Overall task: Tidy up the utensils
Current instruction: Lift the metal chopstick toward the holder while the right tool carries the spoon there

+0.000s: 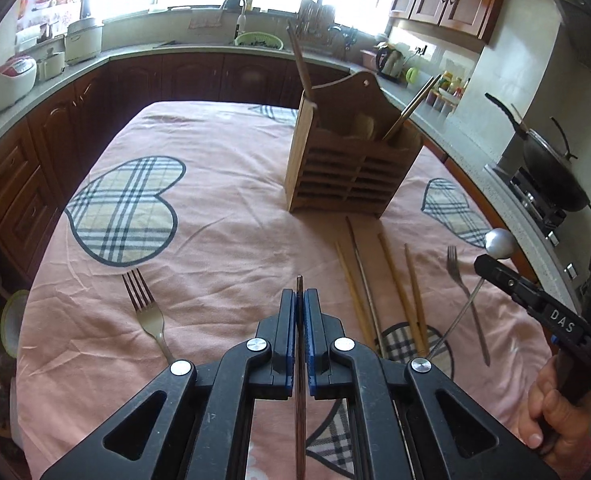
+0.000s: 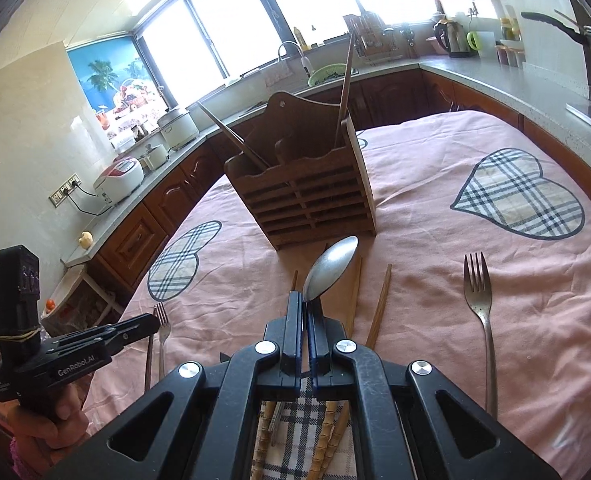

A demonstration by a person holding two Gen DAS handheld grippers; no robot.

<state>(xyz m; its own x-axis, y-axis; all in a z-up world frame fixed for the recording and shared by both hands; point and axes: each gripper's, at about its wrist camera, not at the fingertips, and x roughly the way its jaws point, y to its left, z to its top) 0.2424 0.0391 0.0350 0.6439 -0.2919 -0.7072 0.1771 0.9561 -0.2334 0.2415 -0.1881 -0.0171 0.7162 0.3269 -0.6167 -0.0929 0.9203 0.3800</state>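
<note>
two grippers are in my feeds over one big table under a pink tablecloth (image 1: 223, 208) printed with plaid hearts. kitchen counters (image 1: 143, 54) with dark wood cabinets wrap around it, a sink (image 2: 295, 80) under the bright windows and a wok (image 1: 551, 168) on the stove off to one side.

the wooden utensil holder (image 1: 347, 160) stands upright mid-table, slatted front facing me, with one chopstick leaning out of each outer compartment.

my left gripper (image 1: 300, 300) has its blue pads pressed together on a thin dark chopstick (image 1: 299, 400) that runs straight back between the fingers, its tip poking just past them. my right gripper (image 2: 305, 320) is clamped on the handle of a metal spoon (image 2: 329, 266), bowl raised toward the holder and clear of the cloth.

loose on the cloth in front of the holder lie several chopsticks (image 1: 399, 292) side by side, roughly parallel, between the two grippers. one fork (image 1: 145, 308) lies to the left of my left gripper, tines pointing away from me; another fork (image 2: 481, 312) lies near the right gripper, also tines away, well apart from the first.
</note>
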